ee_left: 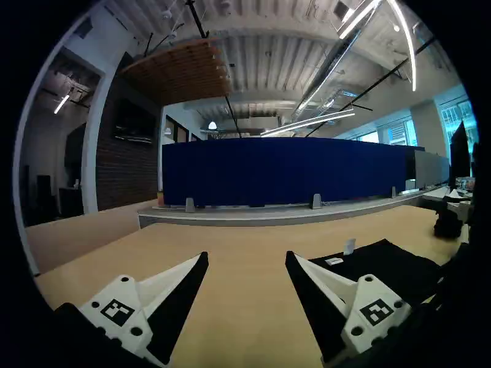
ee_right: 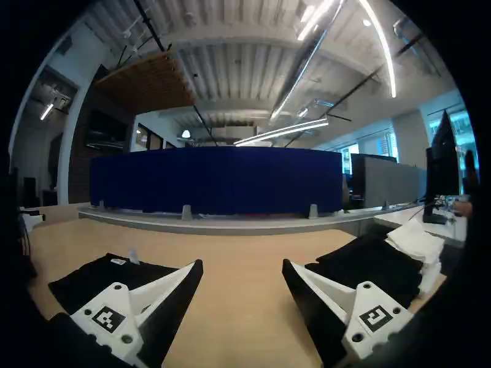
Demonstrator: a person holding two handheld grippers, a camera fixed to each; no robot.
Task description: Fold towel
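While left gripper (ee_left: 246, 254) and right gripper (ee_right: 242, 262) spread fingers wide, the black towel (ee_left: 393, 264) lies between them.

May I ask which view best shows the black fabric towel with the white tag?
The right gripper view: the black fabric towel shows its far and left edges against the wooden table. In the left gripper view it lies partly behind a finger, at the margin.
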